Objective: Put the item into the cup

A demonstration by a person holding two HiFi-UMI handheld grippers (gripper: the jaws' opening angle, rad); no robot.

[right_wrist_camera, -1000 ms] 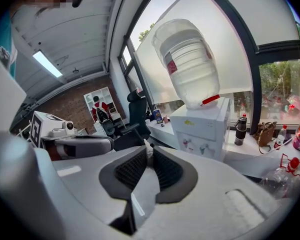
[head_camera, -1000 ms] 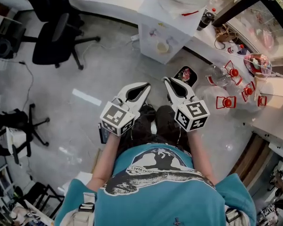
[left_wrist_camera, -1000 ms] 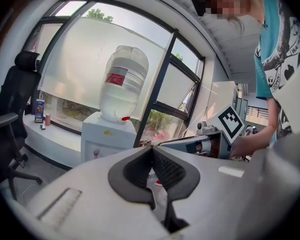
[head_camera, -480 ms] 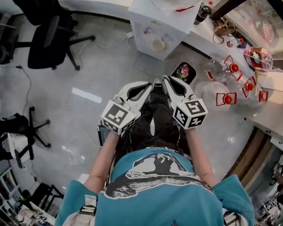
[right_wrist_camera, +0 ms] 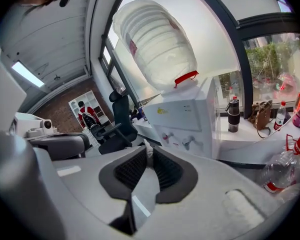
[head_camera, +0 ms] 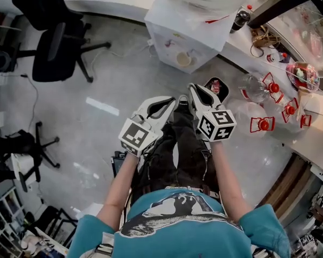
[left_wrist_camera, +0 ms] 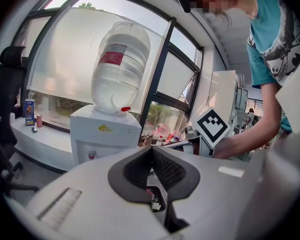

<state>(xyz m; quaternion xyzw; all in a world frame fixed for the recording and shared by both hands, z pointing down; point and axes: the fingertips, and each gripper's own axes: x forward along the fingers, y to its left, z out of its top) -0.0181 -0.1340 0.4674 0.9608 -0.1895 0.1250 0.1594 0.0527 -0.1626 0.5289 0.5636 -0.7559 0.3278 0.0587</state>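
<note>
A cup (head_camera: 183, 59), its contents too small to make out, sits at the front edge of the water dispenser (head_camera: 175, 34), while the right gripper (head_camera: 191, 88) pinches a small white item (right_wrist_camera: 148, 147) that barely shows, the left gripper (head_camera: 173, 100) is closed on nothing, and both arms reach further out than a second ago.

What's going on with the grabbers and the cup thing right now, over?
Left gripper shut, empty. Right gripper pinching a small white item at its tips. Possible cup on the water dispenser ahead; nothing seen between.
</note>
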